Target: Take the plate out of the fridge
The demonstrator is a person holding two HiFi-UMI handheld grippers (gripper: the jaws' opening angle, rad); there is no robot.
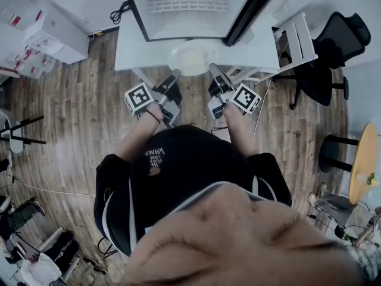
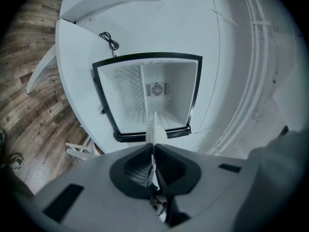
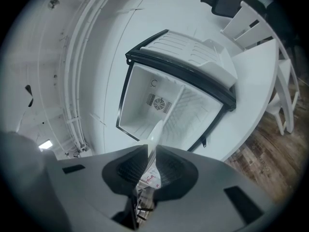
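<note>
Currently the left tool (image 1: 175, 74) and right tool (image 1: 212, 69) are each clenched on opposite rims of the plate (image 1: 191, 58), held just outside the open fridge (image 1: 187, 16) above the desk (image 1: 134, 46), so any uneven pull could slide that thin edge free and drop it.

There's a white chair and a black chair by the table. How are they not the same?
The white chair is built from flat slats, while the black chair has a solid, rounded back. The white chair stands right up at the table, and the black chair sits farther out on the wooden floor. Only the black chair rests on a base of spreading spokes. Both are empty and on the same side of the table.
</note>
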